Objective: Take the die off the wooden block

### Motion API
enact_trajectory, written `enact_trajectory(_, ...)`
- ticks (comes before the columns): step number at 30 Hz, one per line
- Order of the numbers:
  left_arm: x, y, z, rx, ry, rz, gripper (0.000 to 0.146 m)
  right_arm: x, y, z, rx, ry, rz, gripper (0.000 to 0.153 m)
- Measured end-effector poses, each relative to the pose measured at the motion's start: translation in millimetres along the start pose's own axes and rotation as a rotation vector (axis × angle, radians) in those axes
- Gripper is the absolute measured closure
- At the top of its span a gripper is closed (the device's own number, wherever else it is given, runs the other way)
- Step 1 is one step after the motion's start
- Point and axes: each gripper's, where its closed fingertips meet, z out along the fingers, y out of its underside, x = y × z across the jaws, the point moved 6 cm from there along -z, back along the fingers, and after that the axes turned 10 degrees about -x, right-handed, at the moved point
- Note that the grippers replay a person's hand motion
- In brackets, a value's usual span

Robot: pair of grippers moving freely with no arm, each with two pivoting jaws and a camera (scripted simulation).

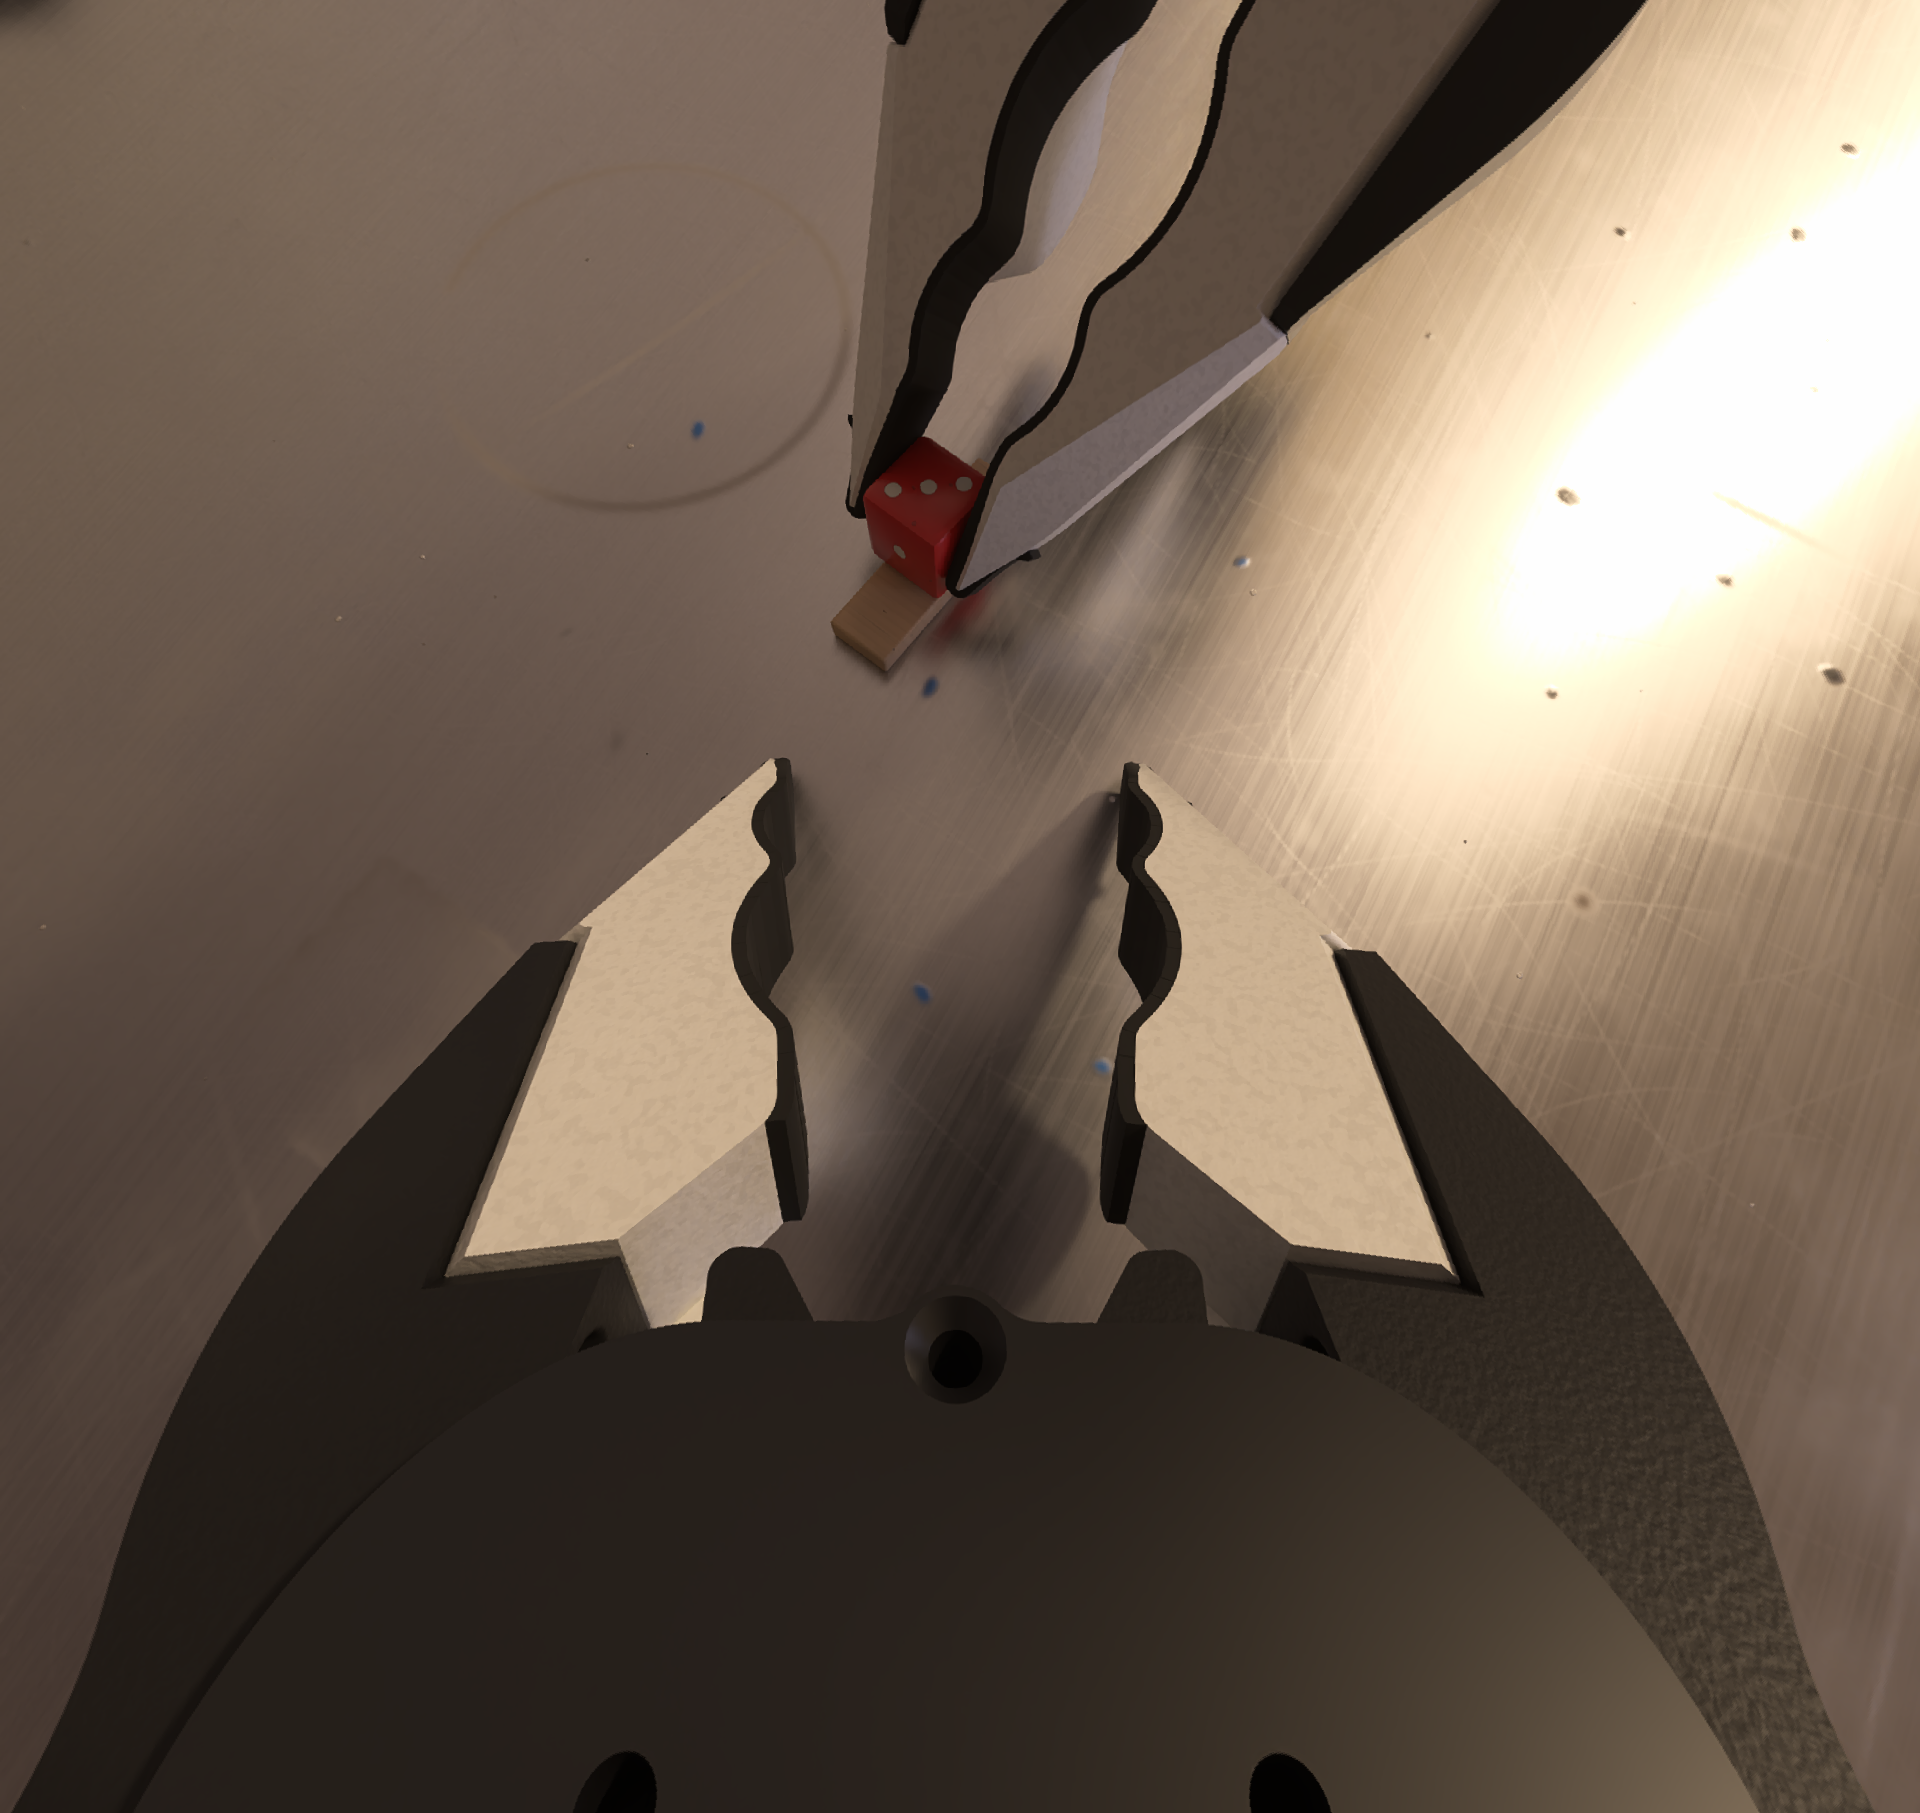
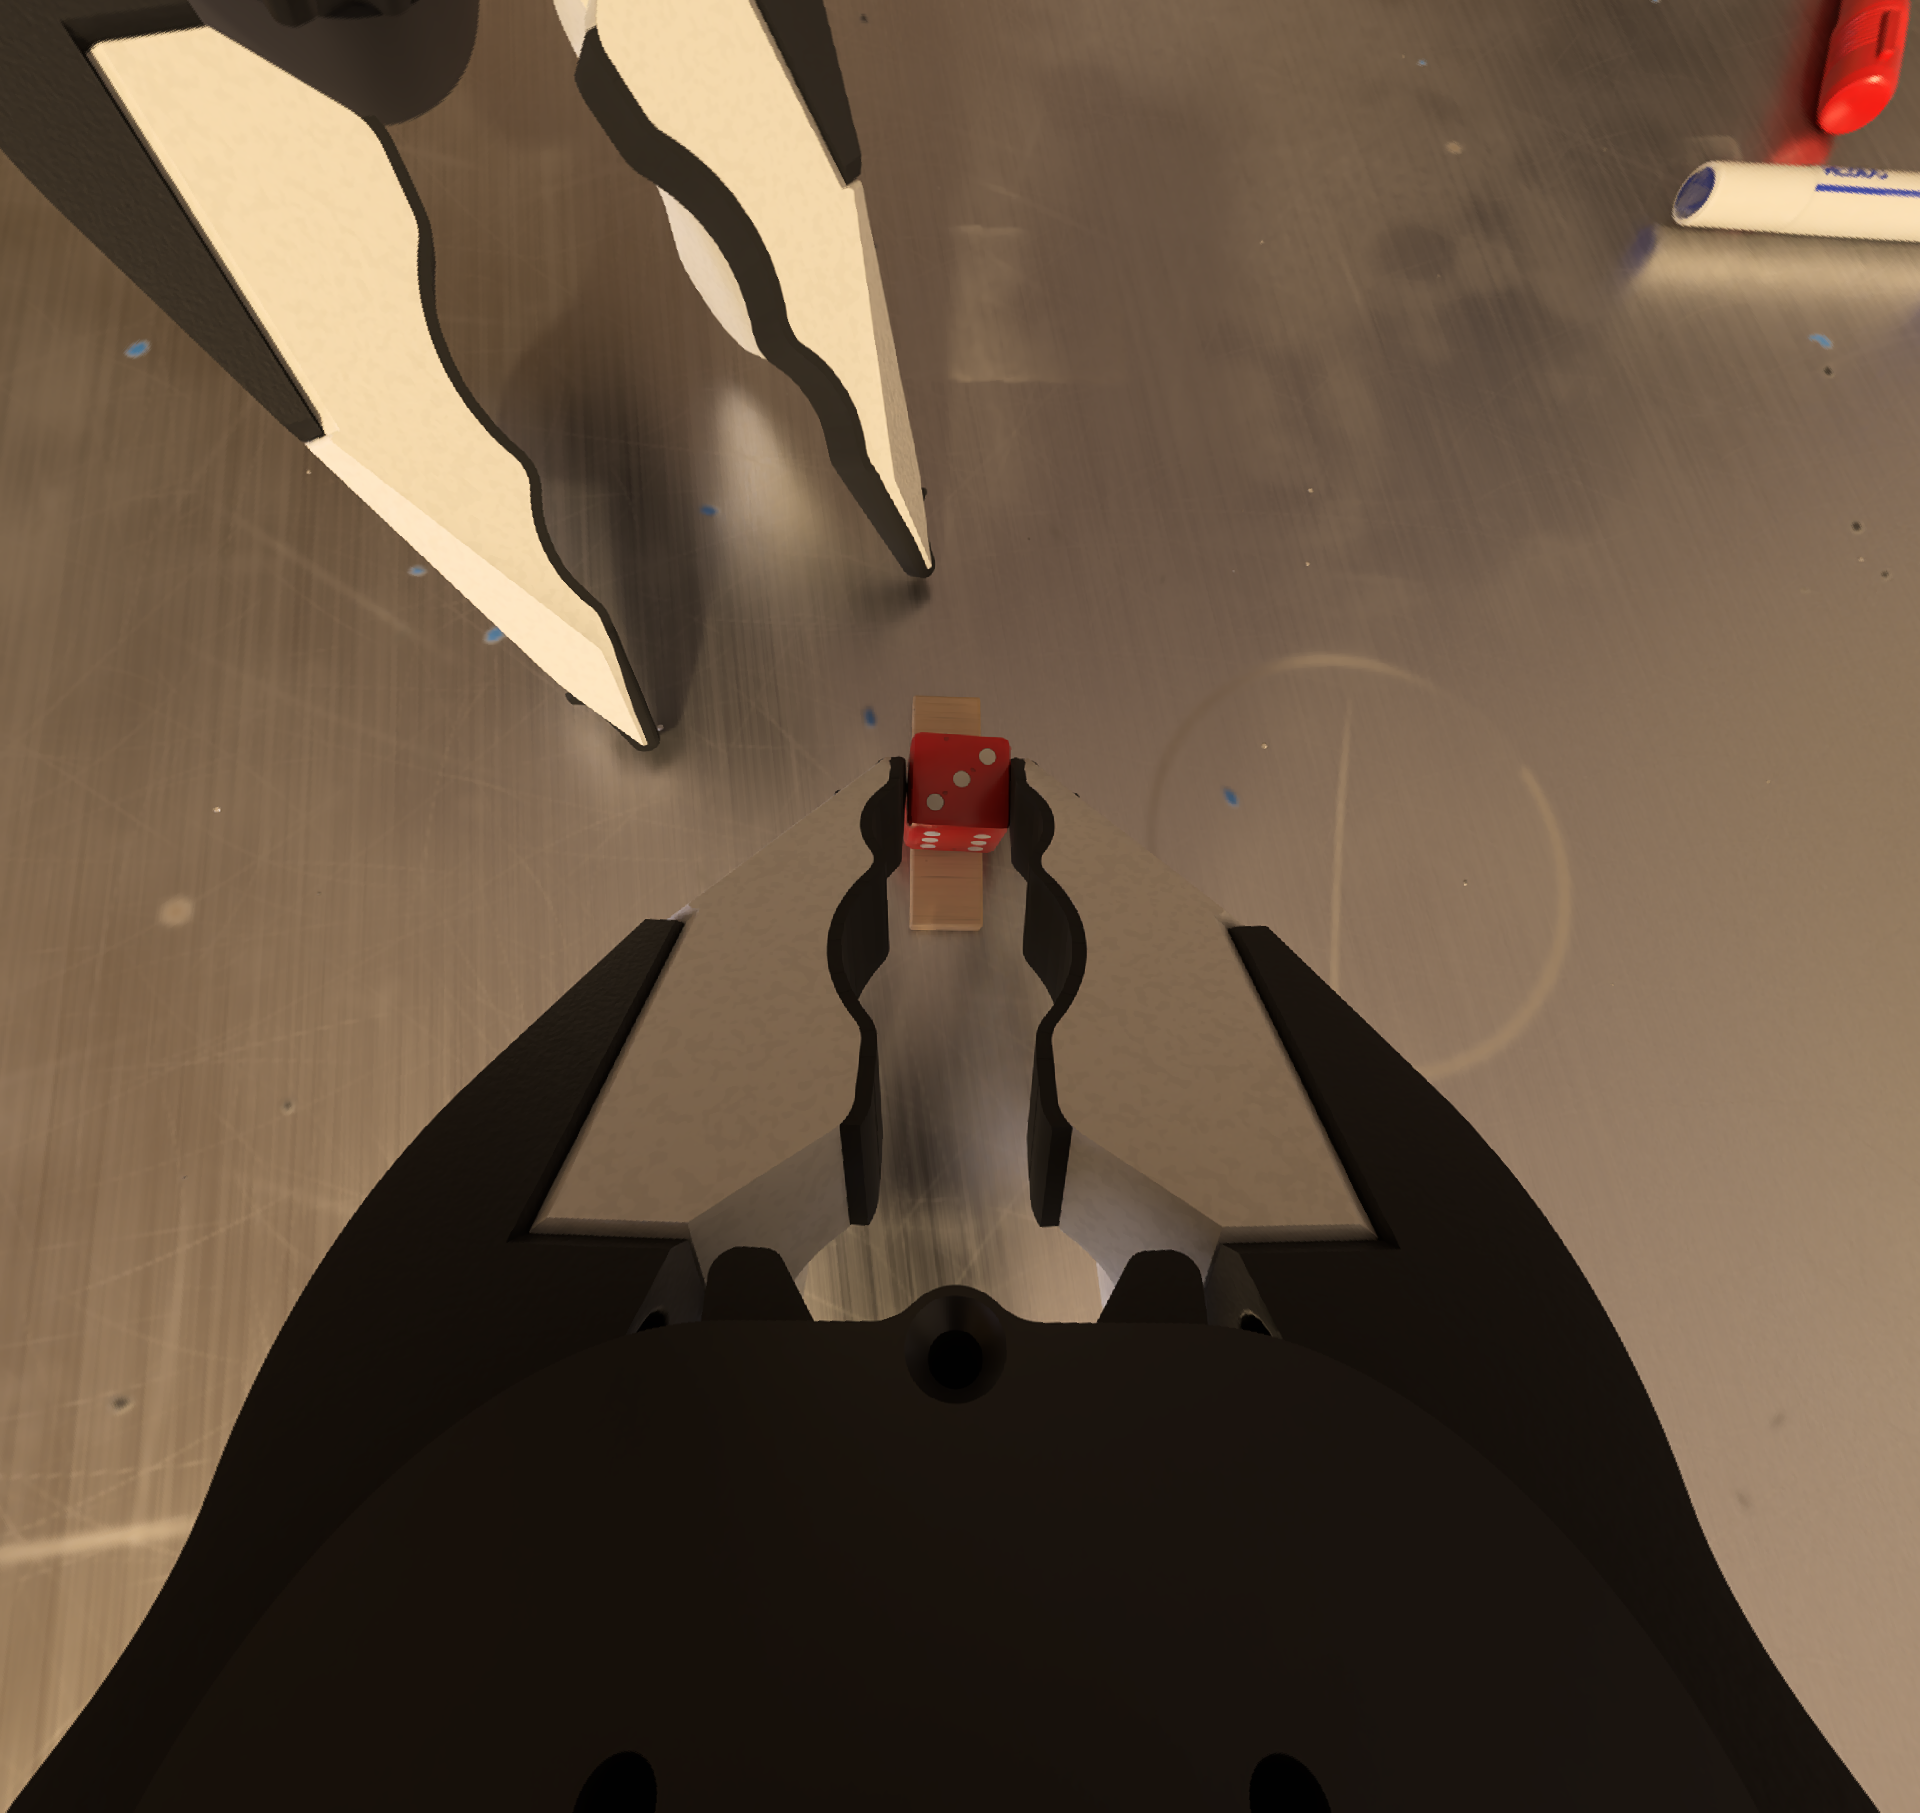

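Your left tongs [image 2: 784, 657] hang spread and empty near the block. Your right tongs [image 2: 958, 787] are clamped on the one red die [image 2: 958, 781], over the one wooden block [image 2: 943, 896] on the worktop [image 2: 1455, 1244]. Far right lie two markers, one red [image 2: 1865, 28], one white [image 2: 1797, 200], both bearing print.
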Motion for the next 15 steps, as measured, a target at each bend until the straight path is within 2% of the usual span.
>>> enact_trajectory(6,-2,-1,1,0.0,0.002,-0.004,0.084,-1,-1,1,-0.007,0.041,-0.043,0.133)
enact_trajectory(15,-1,-1,1,0.0,-0.004,0.008,0.084,8,-1,-6,0.062,0.0,0.041,0.133)
